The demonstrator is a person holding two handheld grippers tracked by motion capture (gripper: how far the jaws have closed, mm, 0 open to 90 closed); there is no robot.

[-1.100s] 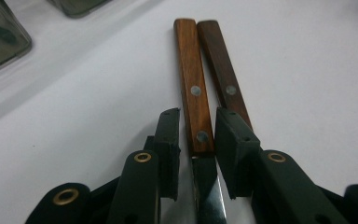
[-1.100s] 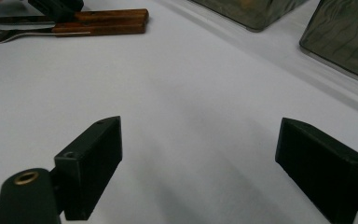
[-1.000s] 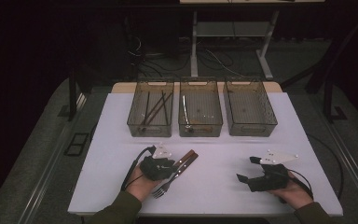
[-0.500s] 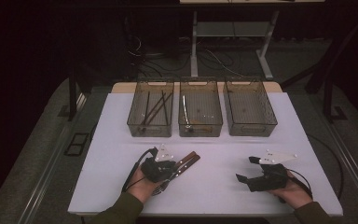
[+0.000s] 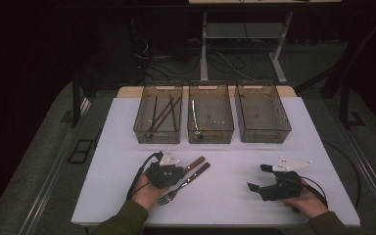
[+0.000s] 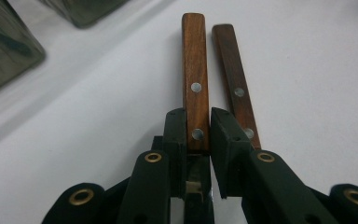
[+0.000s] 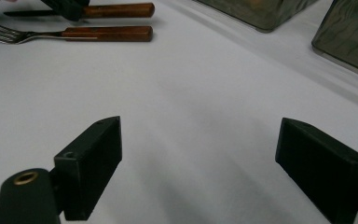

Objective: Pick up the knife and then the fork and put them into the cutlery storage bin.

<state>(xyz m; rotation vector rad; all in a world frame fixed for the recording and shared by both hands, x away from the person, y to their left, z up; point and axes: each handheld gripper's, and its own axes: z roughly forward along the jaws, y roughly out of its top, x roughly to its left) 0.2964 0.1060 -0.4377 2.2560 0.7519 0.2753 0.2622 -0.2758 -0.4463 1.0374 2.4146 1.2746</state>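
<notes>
The left gripper has just been closing and now grips the wooden-handled knife beside the fork, so I judge lifting it toward a bin comes next, while the right gripper rests open on the worktop.

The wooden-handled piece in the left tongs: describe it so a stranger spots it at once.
On the white table, in front of the left bin, two wooden-handled utensils lie side by side. It is the one clamped in the left tongs; the fork beside it lies free.
</notes>
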